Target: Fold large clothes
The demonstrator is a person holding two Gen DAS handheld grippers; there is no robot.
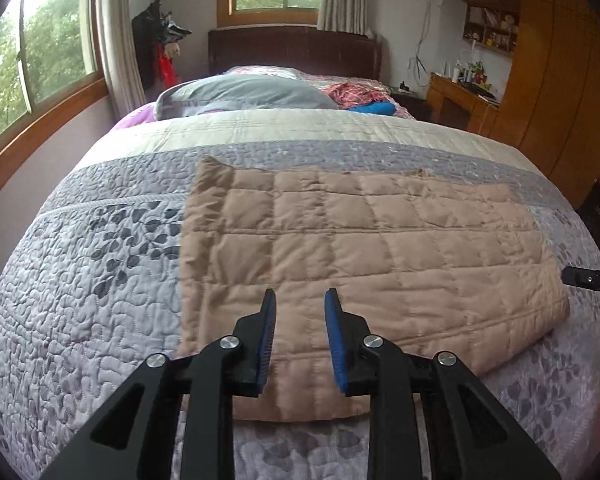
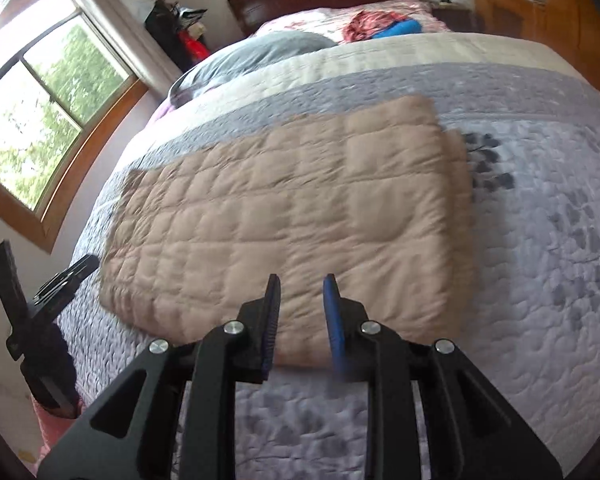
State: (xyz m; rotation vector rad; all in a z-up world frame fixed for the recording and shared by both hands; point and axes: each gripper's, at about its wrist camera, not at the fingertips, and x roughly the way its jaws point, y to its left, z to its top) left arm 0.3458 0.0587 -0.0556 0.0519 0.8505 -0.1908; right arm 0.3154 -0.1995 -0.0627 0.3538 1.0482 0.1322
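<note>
Left gripper (image 1: 300, 300) and right gripper (image 2: 300, 286) are angling downward, jaws parted, gripping nothing. Tan quilted jacket (image 1: 360, 248), folded rectangular, is lying at 12 o'clock on the stitched grey bedspread (image 1: 80, 280).

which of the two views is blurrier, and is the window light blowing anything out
Right wrist view: blurrier, the tan quilted garment and the bedspread smeared, the side window blown out to white at its upper left. Left wrist view: sharper, stitching on the garment crisp, window bright but the trees still readable. Both bend straight lines toward the edges and darken at the corners.
</note>
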